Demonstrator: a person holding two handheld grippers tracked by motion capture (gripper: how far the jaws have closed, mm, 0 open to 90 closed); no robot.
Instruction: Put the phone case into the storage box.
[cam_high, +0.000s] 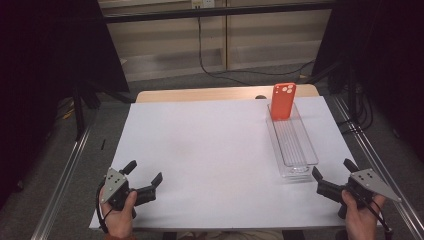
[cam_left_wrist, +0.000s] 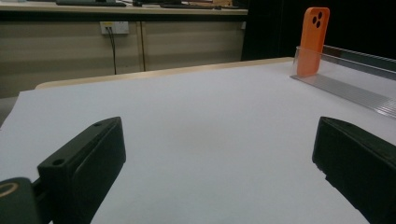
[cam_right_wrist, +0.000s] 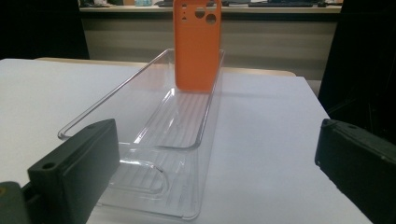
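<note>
at about two o'clock on the white worktop (cam_high: 210, 150), inside a long clear plastic tray (cam_high: 300, 162), stands an orange phone case (cam_high: 283, 101), upright and leaning on the tray's far end wall, camera cutouts on top. looks light, thin and flexible, likely rubbery rather than slick; apt to bend or tip if pinched at one corner. best taken by its two long edges near the upper half, clear of the tray walls, then lifted straight up. tray itself probably light enough to slide if bumped. right tool (cam_high: 331, 176) at five o'clock, just beside the tray's near end, wide open and empty. left tool (cam_high: 145, 176) at seven o'clock, well apart from the case, also wide open, holding nothing.
</note>
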